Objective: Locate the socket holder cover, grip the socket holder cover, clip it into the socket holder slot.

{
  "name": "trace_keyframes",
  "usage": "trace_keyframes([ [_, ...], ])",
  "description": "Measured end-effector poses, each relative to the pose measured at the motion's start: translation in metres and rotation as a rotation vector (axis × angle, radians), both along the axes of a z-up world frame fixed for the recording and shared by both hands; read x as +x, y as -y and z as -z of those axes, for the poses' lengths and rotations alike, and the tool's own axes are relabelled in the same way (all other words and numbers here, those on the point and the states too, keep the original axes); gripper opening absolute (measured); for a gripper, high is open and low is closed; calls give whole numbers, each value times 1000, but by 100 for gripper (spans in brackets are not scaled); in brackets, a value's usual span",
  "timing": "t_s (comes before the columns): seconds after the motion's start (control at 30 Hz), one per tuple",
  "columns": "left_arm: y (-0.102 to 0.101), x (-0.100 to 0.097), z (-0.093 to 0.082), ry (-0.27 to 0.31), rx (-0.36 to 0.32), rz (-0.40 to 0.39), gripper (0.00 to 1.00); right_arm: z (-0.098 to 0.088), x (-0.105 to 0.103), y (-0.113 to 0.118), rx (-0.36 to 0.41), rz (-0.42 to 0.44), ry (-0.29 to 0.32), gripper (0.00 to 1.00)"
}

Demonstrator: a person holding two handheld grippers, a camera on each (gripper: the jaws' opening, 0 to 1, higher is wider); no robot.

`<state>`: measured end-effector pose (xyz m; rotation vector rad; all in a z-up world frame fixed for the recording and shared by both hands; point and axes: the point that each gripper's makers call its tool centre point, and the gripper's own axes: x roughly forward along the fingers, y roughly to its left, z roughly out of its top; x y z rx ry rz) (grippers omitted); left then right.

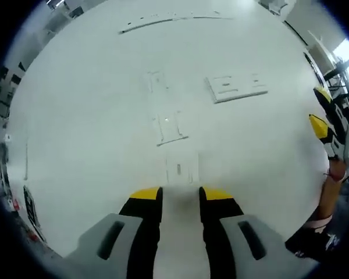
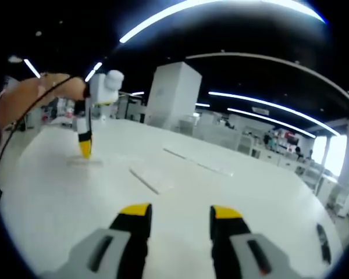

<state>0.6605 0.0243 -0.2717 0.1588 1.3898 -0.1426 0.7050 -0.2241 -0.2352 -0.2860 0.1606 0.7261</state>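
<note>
Left gripper view: left gripper [image 1: 180,195] jaws spread, empty, above white table [image 1: 75,128] with white rectangular socket plate [image 1: 237,86]; right gripper view: right gripper [image 2: 181,214] jaws spread, empty, bright ceiling light strips [image 2: 180,14].

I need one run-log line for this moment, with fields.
phase: locating | left claw: open, empty, above white table | right claw: open, empty | socket holder cover: on table, not gripped
</note>
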Motion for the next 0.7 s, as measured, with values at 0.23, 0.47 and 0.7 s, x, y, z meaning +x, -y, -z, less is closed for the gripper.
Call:
trace_keyframes([
  [0.23,5,7,0,-6,11,-14,26,-3,-1,0,2,-9,8,41],
  [0.47,4,11,8,-16,34,-24,26,-6,-1,-1,9,-15,12,41],
  [0.7,1,15,13,-27,53,-15,26,-8,-1,-1,13,-17,17,41],
])
